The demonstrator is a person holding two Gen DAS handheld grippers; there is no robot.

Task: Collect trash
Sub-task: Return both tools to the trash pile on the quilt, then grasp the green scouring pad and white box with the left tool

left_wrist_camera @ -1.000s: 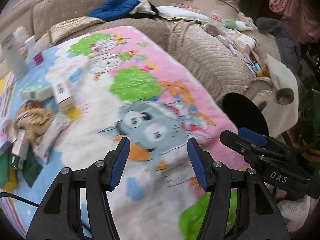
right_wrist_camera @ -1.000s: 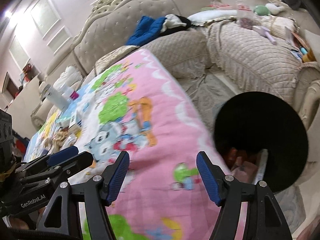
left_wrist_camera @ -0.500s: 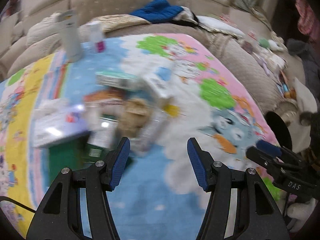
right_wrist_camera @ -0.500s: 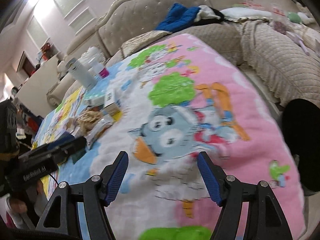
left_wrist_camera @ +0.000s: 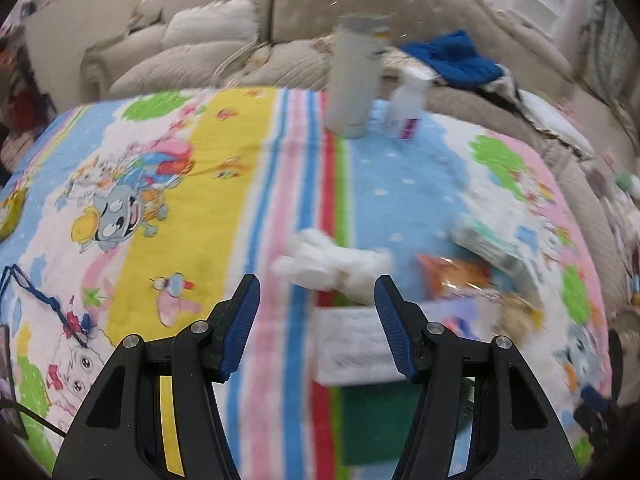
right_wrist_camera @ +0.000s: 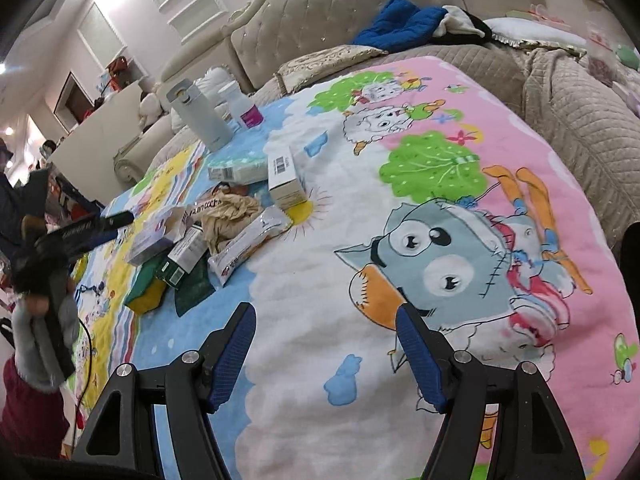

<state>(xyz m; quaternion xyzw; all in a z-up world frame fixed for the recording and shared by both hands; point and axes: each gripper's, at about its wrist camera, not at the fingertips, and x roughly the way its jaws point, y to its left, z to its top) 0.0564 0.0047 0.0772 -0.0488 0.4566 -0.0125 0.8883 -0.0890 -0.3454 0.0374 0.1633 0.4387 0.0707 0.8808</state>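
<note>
trash pile smeared by blur, edges unclear.

A soft, fleecy cloth blanket, matt and printed with cartoons, covers the table. On it lie a crumpled brown paper wad, a glossy plastic wrapper, smooth cardboard boxes and a white tissue of fluffy paper. The tall bottle looks smooth and matt, the small bottle translucent plastic. The sofa is tufted, quilted beige cloth. Each gripper is matt black plastic with ribbed blue pads.
</note>
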